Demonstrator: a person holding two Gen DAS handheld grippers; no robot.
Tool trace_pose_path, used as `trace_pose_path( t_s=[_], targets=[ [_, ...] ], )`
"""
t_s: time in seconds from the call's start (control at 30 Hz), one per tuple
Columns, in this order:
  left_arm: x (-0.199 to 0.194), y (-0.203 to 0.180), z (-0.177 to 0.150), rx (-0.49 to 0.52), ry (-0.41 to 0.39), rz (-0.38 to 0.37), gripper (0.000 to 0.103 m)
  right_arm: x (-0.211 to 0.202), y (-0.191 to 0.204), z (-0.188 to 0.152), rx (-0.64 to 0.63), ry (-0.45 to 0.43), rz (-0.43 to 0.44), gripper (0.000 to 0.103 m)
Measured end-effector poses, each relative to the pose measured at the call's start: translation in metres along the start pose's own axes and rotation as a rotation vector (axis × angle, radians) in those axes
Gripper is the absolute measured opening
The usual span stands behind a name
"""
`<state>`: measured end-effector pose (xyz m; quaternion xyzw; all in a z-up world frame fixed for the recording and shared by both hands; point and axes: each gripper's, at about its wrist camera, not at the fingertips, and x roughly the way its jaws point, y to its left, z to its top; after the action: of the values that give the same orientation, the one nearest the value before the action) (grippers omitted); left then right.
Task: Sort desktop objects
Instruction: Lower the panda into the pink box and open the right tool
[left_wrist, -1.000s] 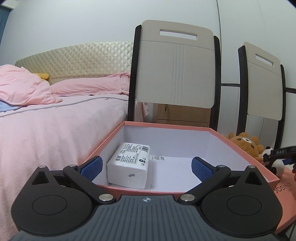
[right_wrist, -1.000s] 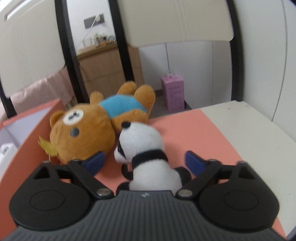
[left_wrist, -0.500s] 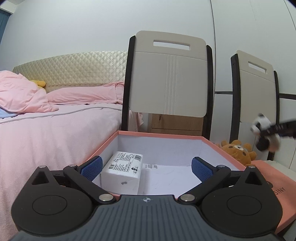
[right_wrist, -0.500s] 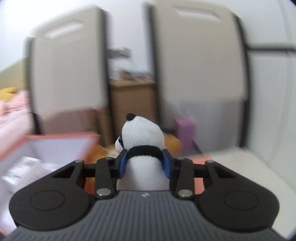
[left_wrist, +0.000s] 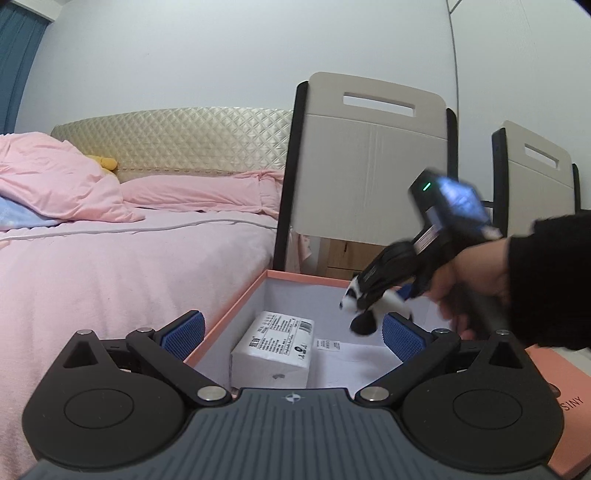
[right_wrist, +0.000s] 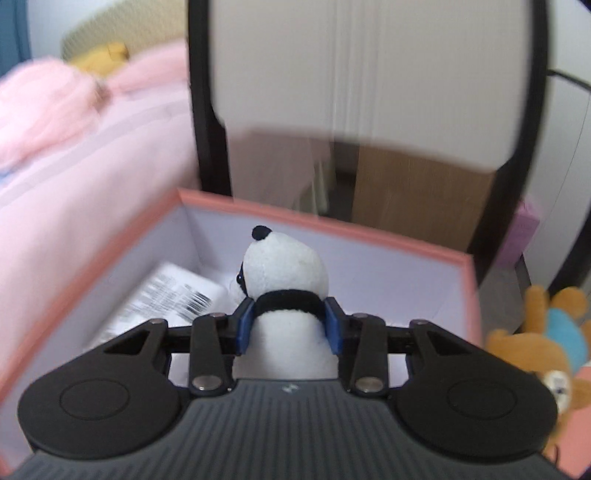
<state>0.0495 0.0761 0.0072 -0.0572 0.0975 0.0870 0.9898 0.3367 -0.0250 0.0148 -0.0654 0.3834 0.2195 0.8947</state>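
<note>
The right gripper (right_wrist: 288, 325) is clamped on the plush panda (right_wrist: 286, 273) at its black collar band, head pointing forward, held above the open coral-rimmed box (right_wrist: 406, 243).

Risk: the plush is soft and compressible, so it may cling to the ribbed blue pads (right_wrist: 244, 325) on release, or tumble onto the white labelled carton (left_wrist: 273, 347) ahead and to the left of the gripper. Lowering off-centre could strike the thin cardboard wall.

The left gripper (left_wrist: 293, 332) is spread wide and empty, low at the near rim. A brown teddy bear (right_wrist: 535, 343) lies outside, right of the box.
</note>
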Motion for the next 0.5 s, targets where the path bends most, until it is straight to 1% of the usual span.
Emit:
trace_pose_path(
  t_s=[0.1, 0.2, 0.27, 0.43, 0.47, 0.5],
  targets=[
    [0.002, -0.001, -0.002, 0.011, 0.014, -0.01, 0.103, 0.04, 0.006, 0.001, -0.014, 0.059, -0.03, 0.04],
    [0.001, -0.002, -0.002, 0.016, 0.015, -0.028, 0.103, 0.065, 0.009, -0.002, -0.027, 0.098, -0.05, 0.04],
    [0.003, -0.002, -0.002, 0.016, 0.022, -0.032, 0.103, 0.076, 0.007, -0.004, -0.02, 0.124, -0.048, 0.041],
    [0.006, 0.0, -0.002, 0.006, 0.034, -0.029, 0.103, 0.09, 0.008, -0.011, -0.01, 0.137, -0.036, 0.045],
    [0.006, 0.0, -0.002, 0.006, 0.033, -0.031, 0.103, 0.09, 0.006, -0.012, -0.004, 0.139, -0.03, 0.047],
    [0.005, 0.0, -0.002, 0.007, 0.032, -0.03, 0.103, 0.09, 0.005, -0.014, 0.003, 0.143, -0.023, 0.051]
  ],
)
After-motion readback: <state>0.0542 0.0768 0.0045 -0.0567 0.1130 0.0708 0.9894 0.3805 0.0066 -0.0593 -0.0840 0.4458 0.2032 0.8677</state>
